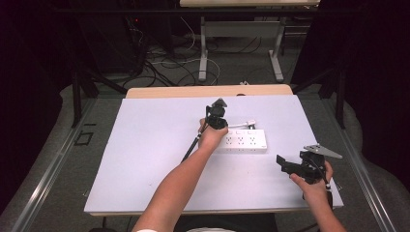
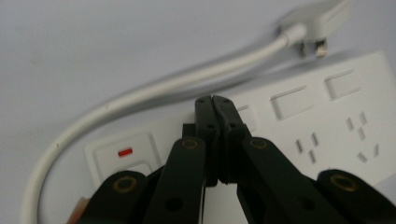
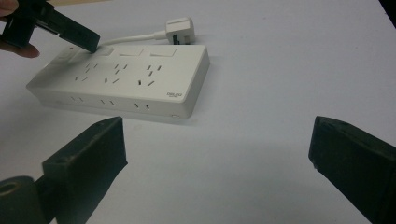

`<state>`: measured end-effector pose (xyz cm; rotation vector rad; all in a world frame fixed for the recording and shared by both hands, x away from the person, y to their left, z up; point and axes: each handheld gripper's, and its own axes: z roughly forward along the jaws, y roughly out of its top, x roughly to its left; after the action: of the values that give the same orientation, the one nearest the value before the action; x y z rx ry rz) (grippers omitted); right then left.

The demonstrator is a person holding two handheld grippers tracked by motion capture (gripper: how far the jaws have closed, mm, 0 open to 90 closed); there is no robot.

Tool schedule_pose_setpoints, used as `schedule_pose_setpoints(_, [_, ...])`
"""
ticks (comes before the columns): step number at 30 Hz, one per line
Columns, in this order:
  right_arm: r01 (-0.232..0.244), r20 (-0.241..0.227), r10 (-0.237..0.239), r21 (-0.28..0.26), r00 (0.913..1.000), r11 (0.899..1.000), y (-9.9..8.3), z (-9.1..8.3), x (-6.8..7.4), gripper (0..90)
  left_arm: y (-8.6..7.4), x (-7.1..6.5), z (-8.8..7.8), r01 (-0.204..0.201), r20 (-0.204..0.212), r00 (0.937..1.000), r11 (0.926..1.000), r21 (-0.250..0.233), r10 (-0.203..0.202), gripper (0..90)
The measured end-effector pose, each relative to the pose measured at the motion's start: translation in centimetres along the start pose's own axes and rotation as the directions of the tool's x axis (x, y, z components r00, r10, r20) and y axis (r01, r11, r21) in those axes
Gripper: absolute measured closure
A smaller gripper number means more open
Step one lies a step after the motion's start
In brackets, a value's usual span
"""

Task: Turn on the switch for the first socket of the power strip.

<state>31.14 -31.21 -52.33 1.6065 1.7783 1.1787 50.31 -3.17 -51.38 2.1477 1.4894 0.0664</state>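
In the high view, a white power strip (image 1: 240, 141) is lying flat on the white table (image 1: 145, 159), a bit right of the middle. Its white plug (image 1: 250, 123) is lying just behind it. The left claw (image 1: 216, 117) is hanging over the left end of the strip. The right claw (image 1: 290, 166) is sitting well apart, near the front right corner of the table.

In the left gripper view, the left claw (image 2: 213, 100) is pressed together with nothing in it. Its tips are pointing down at the strip (image 2: 336, 116), close to the little red light (image 2: 124, 152) on the big button. The white cord (image 2: 154, 93) is curving around behind.

In the right gripper view, the right claw (image 3: 219, 154) is spread wide and holding nothing. The strip (image 3: 126, 79) is lying ahead of it, with the plug (image 3: 180, 29) behind. The left claw (image 3: 88, 42) is touching down near the strip's far left end.
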Motion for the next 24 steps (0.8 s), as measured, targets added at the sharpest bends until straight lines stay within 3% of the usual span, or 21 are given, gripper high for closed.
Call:
schedule_pose_setpoints(4, [-0.001, 0.002, 0.001, 0.000, 1.0000, 1.000, 0.0, 0.0, 0.0, 3.4, -0.1, 0.0, 0.0, -0.009, -0.004, 0.9999, 0.9999, -0.008, 0.009, 90.0])
schedule_pose_setpoints(15, [-0.006, 0.001, 0.006, 0.000, 1.0000, 1.000, 0.0, -0.1, -0.2, 3.5, -0.3, 0.0, 0.0, 0.013, 0.005, 0.9999, 0.9995, -0.030, -0.013, 89.8])
schedule_pose_setpoints(24, [-0.009, 0.005, 0.009, -0.002, 0.9999, 1.000, 0.0, -0.1, -0.2, 3.6, -0.1, 0.4, -1.2, 0.003, 0.010, 0.9999, 0.9979, -0.065, -0.002, 85.6])
